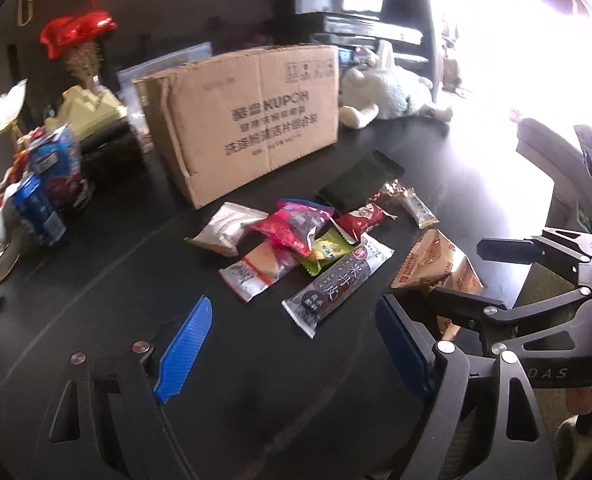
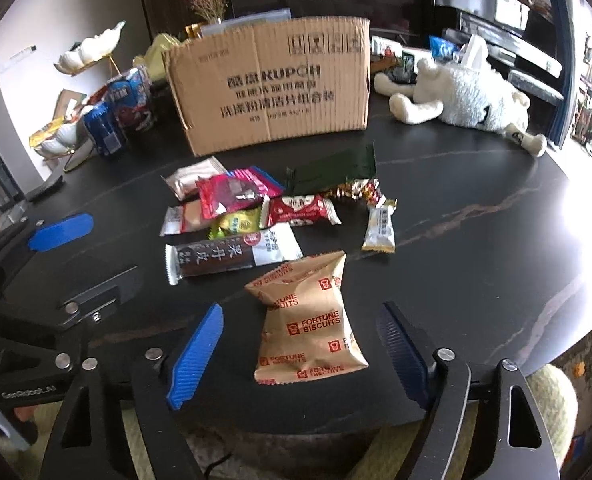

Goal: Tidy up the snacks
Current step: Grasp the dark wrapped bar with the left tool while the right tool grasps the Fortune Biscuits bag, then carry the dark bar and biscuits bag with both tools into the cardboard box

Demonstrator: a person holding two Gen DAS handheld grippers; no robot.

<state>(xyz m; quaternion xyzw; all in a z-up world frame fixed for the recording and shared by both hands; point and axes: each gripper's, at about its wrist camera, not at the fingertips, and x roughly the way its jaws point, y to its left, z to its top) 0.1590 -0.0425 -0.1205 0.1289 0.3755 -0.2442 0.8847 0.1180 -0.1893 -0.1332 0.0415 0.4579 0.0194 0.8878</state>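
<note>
between right jaws: biscuit bag (image 2: 310,328), flat on table (image 2: 476,248), not touching either pad
ahead of right jaws: long bar (image 2: 232,258), then snack pile (image 2: 252,204), then carton (image 2: 272,80) at the back
right of carton: plush toy (image 2: 468,96)
left of carton: drink cartons (image 2: 122,112)
between left jaws: bare table
ahead of left jaws: long bar, pile behind it

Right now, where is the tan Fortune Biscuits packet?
In the right wrist view the tan Fortune Biscuits packet lies on the dark marbled table, nearest the camera, between the right hand-held gripper's open blue fingers, just below the long dark-brown snack bar.
</note>
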